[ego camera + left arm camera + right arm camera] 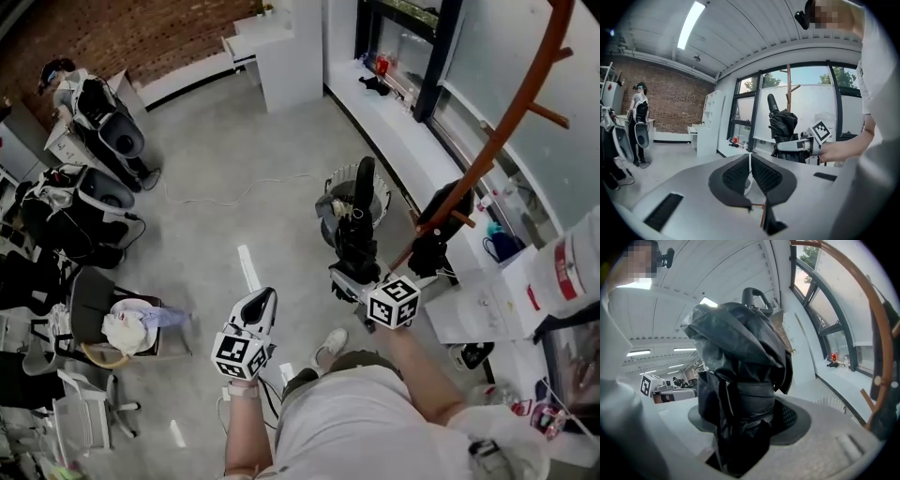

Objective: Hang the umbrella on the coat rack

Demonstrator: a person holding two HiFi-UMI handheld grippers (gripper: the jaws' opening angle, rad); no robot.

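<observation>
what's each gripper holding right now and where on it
The right gripper clamps the folded black umbrella around its bundled fabric, at the strap band, with the handle sticking out beyond the jaws. The left gripper holds nothing.

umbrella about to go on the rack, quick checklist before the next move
1. Umbrella clamped in right gripper: ok.
2. Its handle free above the fabric: ok.
3. Coat rack has a bare peg: ok.
4. Handle up against a peg: not ok, apart.
5. Left gripper shut, empty, clear of the umbrella: ok.
</observation>
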